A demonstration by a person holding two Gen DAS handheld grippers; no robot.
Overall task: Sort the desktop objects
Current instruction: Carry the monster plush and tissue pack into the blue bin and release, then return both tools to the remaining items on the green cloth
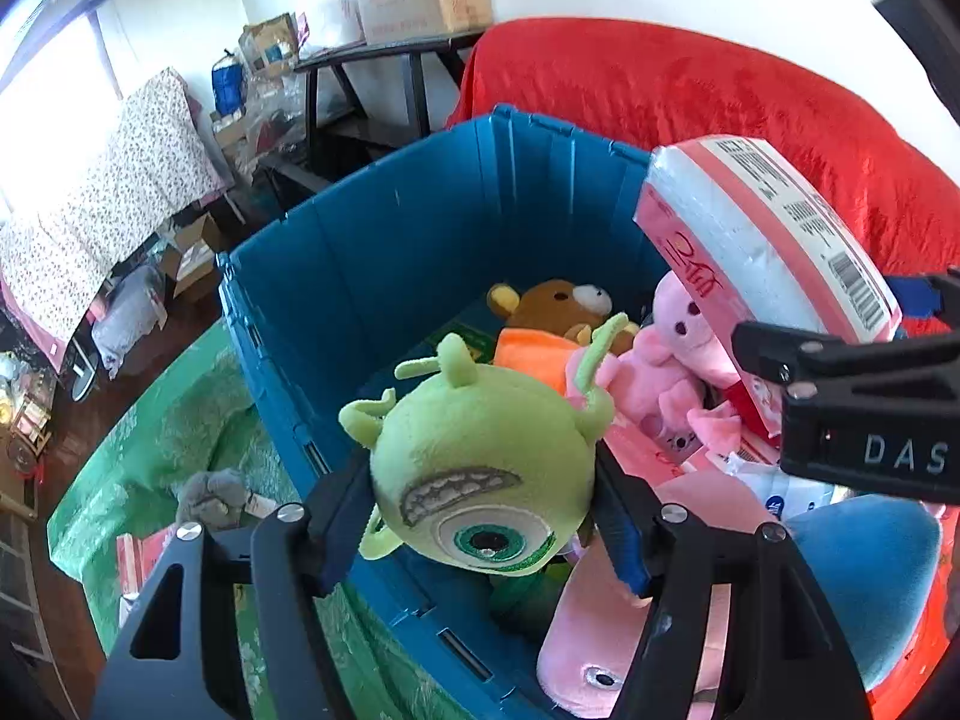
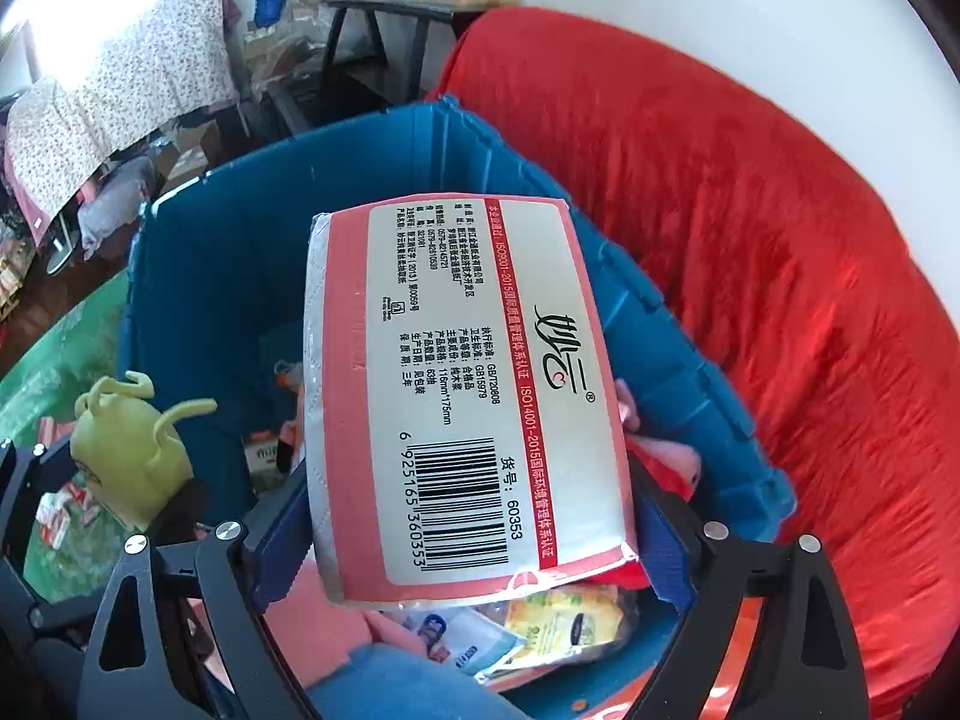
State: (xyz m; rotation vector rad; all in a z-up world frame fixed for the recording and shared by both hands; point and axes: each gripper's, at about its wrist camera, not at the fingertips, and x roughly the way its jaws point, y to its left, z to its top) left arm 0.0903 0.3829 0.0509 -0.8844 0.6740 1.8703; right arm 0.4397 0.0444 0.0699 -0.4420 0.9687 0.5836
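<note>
Holding green one-eyed plush (image 1: 480,468) in left gripper (image 1: 480,534) jaws and tissue pack (image 2: 462,396) in right gripper (image 2: 462,540) jaws, both clamped, above part-filled blue bin (image 1: 384,252); dropping both remaining, clutter lying on green surface (image 1: 156,420).

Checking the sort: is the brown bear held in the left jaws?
No, the left gripper holds the green one-eyed plush; the bear lies in the bin.
</note>
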